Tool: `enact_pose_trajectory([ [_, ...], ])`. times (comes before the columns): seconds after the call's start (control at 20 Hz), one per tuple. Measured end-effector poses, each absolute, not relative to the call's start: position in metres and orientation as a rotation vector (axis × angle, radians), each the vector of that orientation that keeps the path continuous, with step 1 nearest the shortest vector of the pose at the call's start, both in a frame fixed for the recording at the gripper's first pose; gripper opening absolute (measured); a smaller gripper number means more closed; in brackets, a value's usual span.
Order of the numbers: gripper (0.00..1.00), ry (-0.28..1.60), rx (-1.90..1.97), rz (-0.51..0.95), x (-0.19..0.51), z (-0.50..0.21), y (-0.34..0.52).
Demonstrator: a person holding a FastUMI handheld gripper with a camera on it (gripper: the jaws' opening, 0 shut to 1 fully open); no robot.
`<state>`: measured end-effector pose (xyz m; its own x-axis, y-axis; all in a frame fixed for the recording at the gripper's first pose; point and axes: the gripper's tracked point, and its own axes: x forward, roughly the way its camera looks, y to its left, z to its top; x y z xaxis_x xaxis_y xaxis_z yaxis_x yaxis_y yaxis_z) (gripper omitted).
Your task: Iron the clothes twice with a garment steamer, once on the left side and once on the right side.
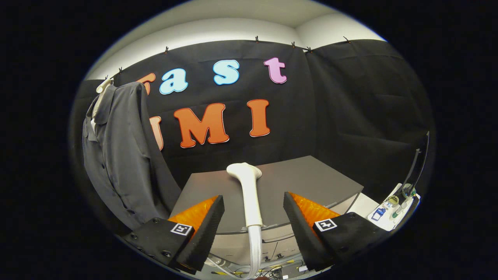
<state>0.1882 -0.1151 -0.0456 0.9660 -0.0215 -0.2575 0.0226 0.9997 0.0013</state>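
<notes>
Steamer [249, 194]: smooth white plastic, slight sheen, hose translucent. Shirt [116, 155]: matt grey woven cloth, soft folds. Table [303, 182]: smooth matt grey top. Wall [350, 116]: matt black cloth. Gripper [253, 217] fingers apart, pads [210, 229] look like rough foam.

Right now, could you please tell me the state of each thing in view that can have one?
hand-held gripper: open, fingers apart on either side of the steamer handle, not pressing it.
garment steamer: lying on the grey table, head pointing away, hose trailing down.
grey shirt: hanging on a hanger, front partly open.
</notes>
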Motion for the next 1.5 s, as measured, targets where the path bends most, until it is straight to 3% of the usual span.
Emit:
enact_pose_trajectory([
  [0.65,0.98,0.488,0.068,0.046,0.313,-0.107,-0.129],
  [1.3,0.69,0.656,-0.005,0.113,0.350,-0.154,-0.100],
  [1.45,0.52,0.689,0.002,0.114,0.349,-0.160,-0.102],
  [1.5,0.52,0.709,-0.002,0.116,0.348,-0.165,-0.101],
])
